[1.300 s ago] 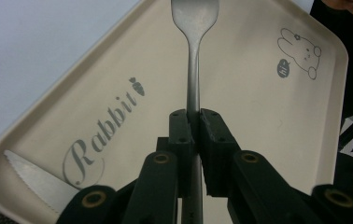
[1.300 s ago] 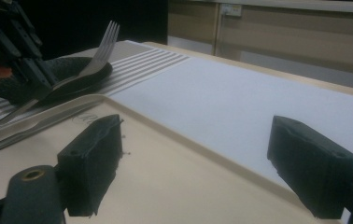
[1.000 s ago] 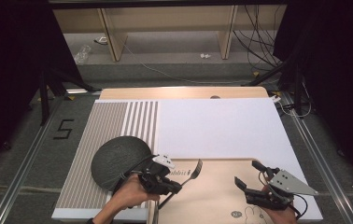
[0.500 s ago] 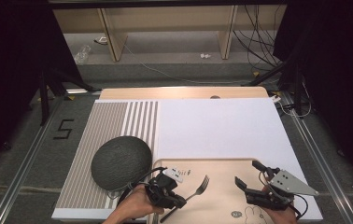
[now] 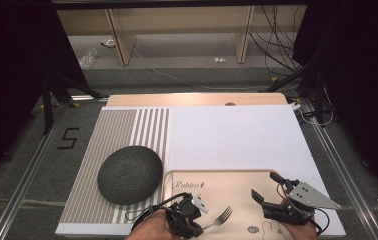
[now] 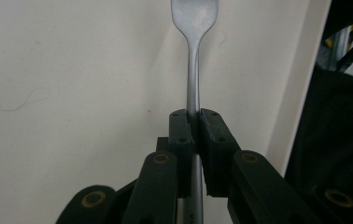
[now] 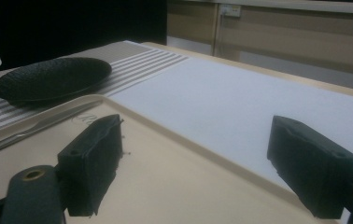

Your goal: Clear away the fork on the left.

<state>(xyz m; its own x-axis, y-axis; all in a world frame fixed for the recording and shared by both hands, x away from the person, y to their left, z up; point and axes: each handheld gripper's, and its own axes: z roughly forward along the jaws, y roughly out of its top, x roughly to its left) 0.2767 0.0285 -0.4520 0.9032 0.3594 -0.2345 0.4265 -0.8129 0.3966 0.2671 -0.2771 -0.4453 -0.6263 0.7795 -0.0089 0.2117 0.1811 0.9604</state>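
Over beige tray: L hand-held gripper clamps slim steel fork; R hand-held gripper agape.

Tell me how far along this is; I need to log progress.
Done: the left gripper has the fork clamped by its handle. In hand: carrying it low over the tray. Left: setting it down; right gripper waits open, plate bare.

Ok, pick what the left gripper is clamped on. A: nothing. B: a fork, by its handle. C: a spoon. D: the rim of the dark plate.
B: in the left gripper view the left gripper has its jaws pressed on the handle of the fork, tines pointing away.
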